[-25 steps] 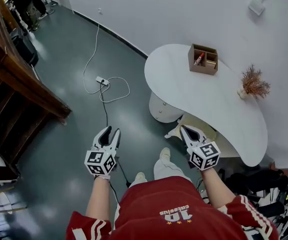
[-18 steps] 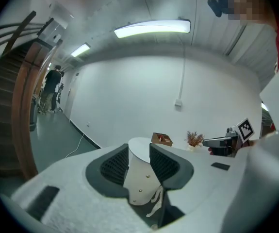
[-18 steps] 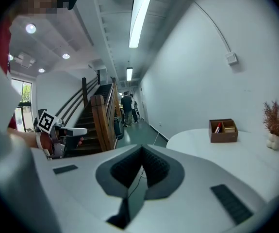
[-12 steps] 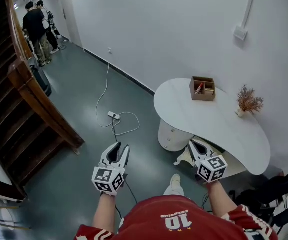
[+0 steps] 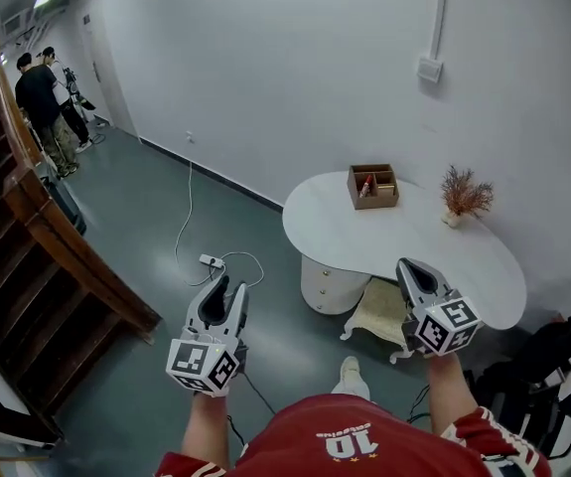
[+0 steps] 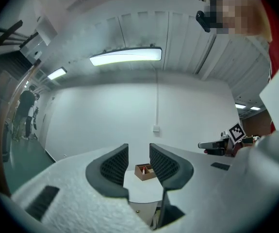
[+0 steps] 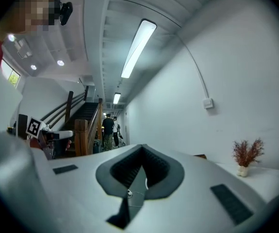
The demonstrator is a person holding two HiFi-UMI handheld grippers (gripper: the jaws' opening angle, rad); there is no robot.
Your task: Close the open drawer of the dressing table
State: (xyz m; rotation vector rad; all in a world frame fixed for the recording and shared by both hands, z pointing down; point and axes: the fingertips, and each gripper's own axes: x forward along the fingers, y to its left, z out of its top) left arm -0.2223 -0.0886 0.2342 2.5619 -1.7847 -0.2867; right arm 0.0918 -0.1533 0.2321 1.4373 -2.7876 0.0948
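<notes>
The white dressing table (image 5: 414, 251) stands by the wall on a round pedestal (image 5: 327, 284). Its drawer front with a small knob (image 6: 137, 211) shows low in the left gripper view; whether it is open I cannot tell. A brown wooden organiser (image 5: 372, 186) and a dried plant in a vase (image 5: 461, 197) stand on top. My left gripper (image 5: 227, 286) is raised in front of me, well short of the table, open with nothing between its pads (image 6: 115, 165). My right gripper (image 5: 410, 265) hovers near the table's front edge, shut and empty, its pads (image 7: 129, 168) meeting.
A cream stool with curved legs (image 5: 376, 311) sits under the table. A dark wooden staircase (image 5: 52, 241) fills the left. A power strip with white cable (image 5: 212, 261) lies on the grey floor. Two people (image 5: 42, 97) stand far down the corridor. Dark equipment (image 5: 553, 371) crowds the right.
Both grippers have risen and now point about level. The head view has tilted up, showing more wall and corridor. The left jaws have narrowed slightly.
</notes>
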